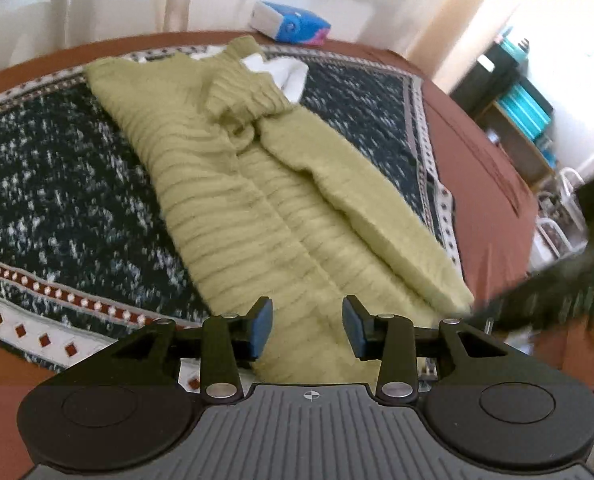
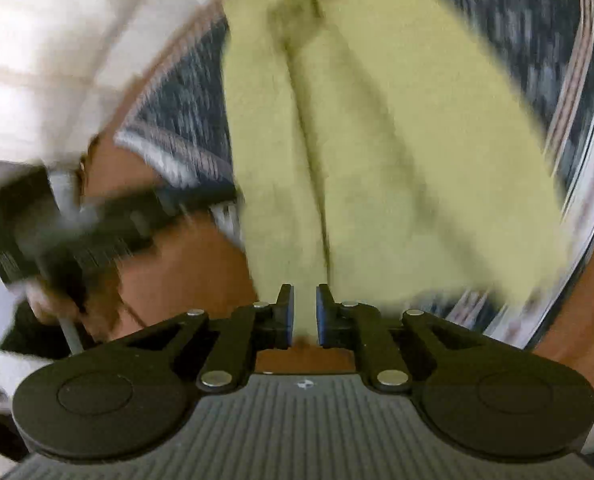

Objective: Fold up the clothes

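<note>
One sweater [image 1: 257,200], olive ribbed knit, lies lengthwise on a dark patterned cloth [image 1: 57,184] over the brown desk [image 1: 485,184]. Both sleeves are folded in along the body, and the near hem reaches almost to the desk's front edge. Your left tool [image 1: 308,326] hovers at that hem with its jaws apart; knit shows between the pads but they don't press it. Your right tool [image 2: 305,312] sits at the hem too, jaws nearly closed with a narrow gap; knit is in the gap, and I cannot tell whether it's pinched, as the view is blurred. Open cloth lies on both sides of the sweater, wider on the left in the left wrist view. A bare brown strip runs along the right edge. Counted: one sweater, one white item [image 1: 285,72] under the collar, one blue box [image 1: 289,22] at the far edge, two tools.
</note>
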A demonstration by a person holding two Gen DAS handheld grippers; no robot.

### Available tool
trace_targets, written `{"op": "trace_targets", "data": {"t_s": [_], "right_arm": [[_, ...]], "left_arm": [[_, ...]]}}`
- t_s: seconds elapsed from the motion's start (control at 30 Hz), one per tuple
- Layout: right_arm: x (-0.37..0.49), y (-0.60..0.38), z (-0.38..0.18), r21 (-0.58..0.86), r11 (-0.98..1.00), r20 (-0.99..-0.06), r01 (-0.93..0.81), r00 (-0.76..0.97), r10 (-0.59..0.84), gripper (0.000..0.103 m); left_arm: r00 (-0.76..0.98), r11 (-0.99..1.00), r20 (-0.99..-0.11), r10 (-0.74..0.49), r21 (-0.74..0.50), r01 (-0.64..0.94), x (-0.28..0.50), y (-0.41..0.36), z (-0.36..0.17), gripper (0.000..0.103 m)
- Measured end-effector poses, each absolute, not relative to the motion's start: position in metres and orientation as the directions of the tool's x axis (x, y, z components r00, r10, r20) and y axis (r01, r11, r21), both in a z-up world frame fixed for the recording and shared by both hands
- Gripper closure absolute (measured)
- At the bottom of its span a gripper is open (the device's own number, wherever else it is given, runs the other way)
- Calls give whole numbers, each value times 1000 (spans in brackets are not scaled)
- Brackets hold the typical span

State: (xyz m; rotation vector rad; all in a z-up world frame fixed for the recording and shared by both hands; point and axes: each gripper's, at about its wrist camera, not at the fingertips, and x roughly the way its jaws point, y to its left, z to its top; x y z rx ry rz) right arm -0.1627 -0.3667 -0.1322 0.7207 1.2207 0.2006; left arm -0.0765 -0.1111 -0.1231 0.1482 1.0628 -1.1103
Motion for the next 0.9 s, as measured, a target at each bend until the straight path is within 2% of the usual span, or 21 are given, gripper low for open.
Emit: {"op": "trace_targets", "data": {"t_s": [0.1, 0.17, 0.2, 0.27, 0.43, 0.53, 0.67, 0.8, 0.83, 0.87, 0.9], "right_arm": [[-128, -385, -101, 556, 816, -767, 161, 478, 428, 75], [-95, -397, -86, 519, 846, -745, 124, 551, 376, 62], [-77, -402, -84, 509, 853, -732, 114, 579, 359, 60], [-46, -417, -82, 487, 870, -713, 85, 614, 339, 59], [17, -434, -95, 362, 929, -747, 77, 620, 240, 57], [33, -441, -104, 378, 925, -757, 41, 589, 283, 57], [55, -442, -118, 341, 940, -784, 17, 557, 274, 57], [67, -445, -132, 389, 920, -800, 48, 514, 311, 57], [68, -444, -134, 392, 918, -804, 59, 507, 311, 57], [70, -444, -135, 403, 913, -805, 63, 500, 320, 68], [71, -445, -137, 413, 908, -805, 66, 493, 330, 87]], "left_arm": [[178, 566, -723, -668, -338, 752, -60, -127, -114, 46], [269, 612, -705, -656, -289, 736, -46, -143, -110, 45], [303, 629, -700, -646, -264, 731, -38, -153, -109, 45], [339, 641, -699, -630, -222, 735, -19, -175, -109, 45], [393, 636, -718, -575, -90, 766, -2, -215, -121, 44], [402, 660, -726, -557, -93, 746, 4, -221, -127, 43], [384, 667, -738, -555, -119, 736, 10, -229, -133, 42], [365, 651, -754, -546, -108, 751, 9, -236, -140, 43], [361, 648, -755, -547, -109, 754, 9, -236, -140, 70], [358, 644, -753, -552, -111, 757, 9, -234, -138, 82], [356, 640, -751, -556, -113, 760, 9, -232, -136, 88]]}}
